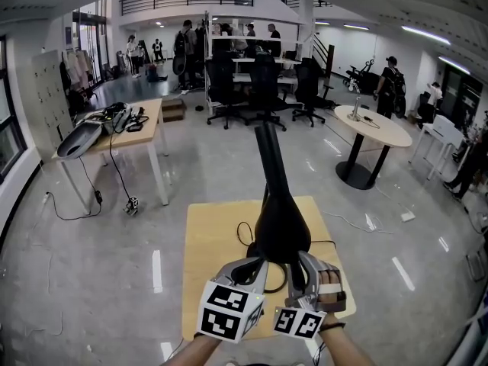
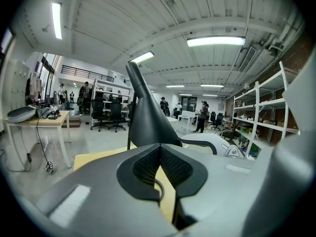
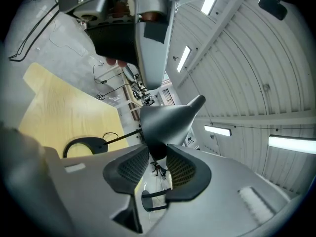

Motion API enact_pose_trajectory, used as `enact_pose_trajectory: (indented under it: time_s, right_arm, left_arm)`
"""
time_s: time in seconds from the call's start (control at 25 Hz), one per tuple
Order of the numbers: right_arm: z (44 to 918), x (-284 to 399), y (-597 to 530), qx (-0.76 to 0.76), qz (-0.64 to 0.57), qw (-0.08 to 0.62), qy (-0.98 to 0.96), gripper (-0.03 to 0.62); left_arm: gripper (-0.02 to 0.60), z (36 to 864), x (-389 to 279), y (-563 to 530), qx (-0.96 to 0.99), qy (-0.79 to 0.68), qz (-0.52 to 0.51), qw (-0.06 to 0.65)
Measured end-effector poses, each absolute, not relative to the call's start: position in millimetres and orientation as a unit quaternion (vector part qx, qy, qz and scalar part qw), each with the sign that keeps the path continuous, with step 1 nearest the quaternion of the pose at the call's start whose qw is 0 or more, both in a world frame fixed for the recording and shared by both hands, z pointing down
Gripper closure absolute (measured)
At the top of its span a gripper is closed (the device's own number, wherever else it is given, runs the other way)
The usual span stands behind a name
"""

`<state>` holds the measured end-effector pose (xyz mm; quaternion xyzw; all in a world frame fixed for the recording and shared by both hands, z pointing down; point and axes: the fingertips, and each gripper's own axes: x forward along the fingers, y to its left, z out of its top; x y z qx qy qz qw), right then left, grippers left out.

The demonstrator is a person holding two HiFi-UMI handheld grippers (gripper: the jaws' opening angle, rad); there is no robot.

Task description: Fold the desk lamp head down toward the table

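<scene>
Right gripper view shows the right gripper parted, the upright lamp head just ahead, likely readying a fold-down grip, while the left gripper rests closed, empty

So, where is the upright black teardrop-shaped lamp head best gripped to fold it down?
The black teardrop-shaped lamp head tapers upward, so grip its narrow upper end from the person's side. It probably fits between the jaws there and gives the most leverage.

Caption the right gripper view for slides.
Right gripper, jaws apart, at the black lamp head; lamp base on wooden table.
</scene>
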<state>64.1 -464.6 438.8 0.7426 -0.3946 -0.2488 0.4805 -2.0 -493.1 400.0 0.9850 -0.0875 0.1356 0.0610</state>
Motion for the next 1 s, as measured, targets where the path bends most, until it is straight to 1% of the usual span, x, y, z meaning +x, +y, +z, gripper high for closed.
enact_pose_trajectory:
  time_s: [0.2, 0.48, 0.72, 0.88, 1.0]
  right_arm:
    - [448, 45, -482, 0.743, -0.242, 0.479, -0.400, 0.476]
    - [439, 29, -484, 0.747, -0.239, 0.472, -0.403, 0.476]
    - [455, 43, -505, 0.750, -0.217, 0.460, -0.422, 0.477]
    - [470, 40, -506, 0.760, -0.174, 0.435, -0.450, 0.477]
    - [487, 36, -531, 0.768, -0.142, 0.419, -0.462, 0.485]
  left_arm:
    - [0.565, 405, -26, -507, 0.984, -0.092, 0.137, 0.061]
    - [0.565, 398, -46, -509, 0.984, -0.092, 0.138, 0.065]
    - [0.565, 418, -29, -530, 0.985, -0.089, 0.132, 0.070]
    - [0.565, 439, -29, -531, 0.985, -0.089, 0.128, 0.075]
    - [0.565, 463, -31, -558, 0.985, -0.087, 0.124, 0.078]
